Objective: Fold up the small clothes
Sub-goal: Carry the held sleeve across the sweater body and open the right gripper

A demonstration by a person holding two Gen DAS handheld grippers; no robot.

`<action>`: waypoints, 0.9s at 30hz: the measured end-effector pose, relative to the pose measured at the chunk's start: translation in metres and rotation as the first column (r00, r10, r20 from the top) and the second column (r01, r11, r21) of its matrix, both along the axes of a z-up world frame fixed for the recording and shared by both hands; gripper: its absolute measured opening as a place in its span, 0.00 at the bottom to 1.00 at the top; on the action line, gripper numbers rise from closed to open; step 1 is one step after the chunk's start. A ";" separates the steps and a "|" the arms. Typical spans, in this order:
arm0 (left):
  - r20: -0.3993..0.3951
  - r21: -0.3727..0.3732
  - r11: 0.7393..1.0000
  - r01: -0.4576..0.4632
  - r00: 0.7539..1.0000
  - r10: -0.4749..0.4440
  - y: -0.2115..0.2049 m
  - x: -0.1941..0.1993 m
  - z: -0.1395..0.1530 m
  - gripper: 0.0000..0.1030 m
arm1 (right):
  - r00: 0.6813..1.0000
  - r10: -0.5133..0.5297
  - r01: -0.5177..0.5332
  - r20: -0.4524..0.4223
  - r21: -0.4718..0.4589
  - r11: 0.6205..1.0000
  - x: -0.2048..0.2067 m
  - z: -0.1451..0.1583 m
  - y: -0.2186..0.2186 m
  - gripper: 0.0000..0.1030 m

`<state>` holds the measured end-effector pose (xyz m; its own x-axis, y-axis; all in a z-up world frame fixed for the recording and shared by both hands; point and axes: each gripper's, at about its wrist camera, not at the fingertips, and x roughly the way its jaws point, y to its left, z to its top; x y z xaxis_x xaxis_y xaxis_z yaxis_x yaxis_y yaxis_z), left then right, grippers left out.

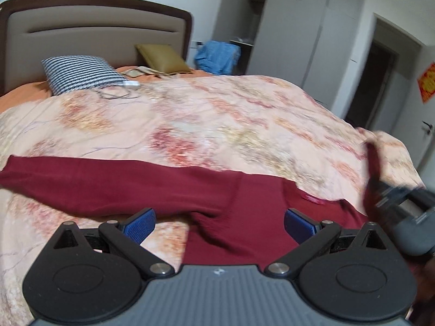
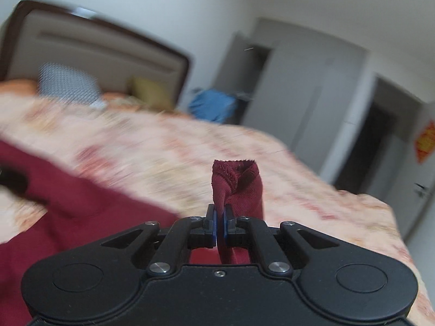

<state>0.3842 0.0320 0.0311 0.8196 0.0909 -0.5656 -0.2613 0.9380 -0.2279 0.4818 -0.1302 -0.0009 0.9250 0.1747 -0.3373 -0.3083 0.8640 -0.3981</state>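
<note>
A dark red long-sleeved top [image 1: 141, 187] lies on the floral quilt [image 1: 206, 119], one sleeve stretched out to the left. My left gripper [image 1: 219, 224] hovers open over the top's body, blue pads wide apart with nothing between them. In the right wrist view my right gripper [image 2: 220, 226] is shut on the hemmed end of the dark red sleeve [image 2: 239, 187], which sticks up past the fingertips. The rest of the top [image 2: 68, 212] trails off to the lower left, blurred. From the left wrist view the right gripper [image 1: 391, 193] shows as a blurred dark shape at the right edge, the sleeve rising from it.
A striped pillow [image 1: 78, 73] and an olive cushion [image 1: 163, 58] lie by the padded headboard [image 1: 95, 30]. A blue cloth [image 1: 217, 55] sits beyond the bed near grey wardrobe doors [image 1: 299, 35]. The quilt's right edge [image 1: 402, 157] drops off toward a dark doorway [image 1: 378, 81].
</note>
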 end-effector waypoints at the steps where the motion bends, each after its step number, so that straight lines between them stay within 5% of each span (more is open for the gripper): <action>1: 0.000 0.001 1.000 -0.008 1.000 0.008 0.006 0.000 -0.002 1.00 | 1.000 0.024 -0.025 -0.019 -0.027 0.999 -0.003 -0.009 0.018 0.03; 7: -0.011 0.005 1.000 -0.028 1.000 0.028 0.028 -0.001 -0.016 1.00 | 0.981 0.100 -0.119 -0.166 -0.110 0.987 -0.007 -0.063 0.068 0.05; 10: -0.013 -0.016 0.999 -0.032 0.999 0.032 0.032 0.001 -0.024 1.00 | 0.966 0.122 -0.146 -0.228 -0.093 0.985 -0.006 -0.074 0.069 0.20; 15: 0.001 -0.044 0.999 -0.013 1.000 0.013 0.028 0.006 -0.033 1.00 | 0.946 0.192 -0.208 -0.261 -0.034 0.978 -0.020 -0.069 0.044 0.75; 19: 0.014 -0.056 0.998 0.033 0.999 -0.033 0.011 0.016 -0.043 1.00 | 0.945 0.208 -0.207 -0.252 0.027 0.978 -0.041 -0.054 0.000 0.90; 23: -0.001 -0.045 0.994 0.096 0.995 -0.096 -0.022 0.040 -0.062 1.00 | 0.964 0.143 -0.127 -0.224 0.084 0.988 -0.047 -0.041 -0.059 0.97; 27: -0.039 0.035 0.992 0.120 0.992 -0.119 -0.056 0.065 -0.090 1.00 | 0.969 -0.050 0.095 -0.240 0.182 0.979 -0.028 -0.036 -0.126 0.96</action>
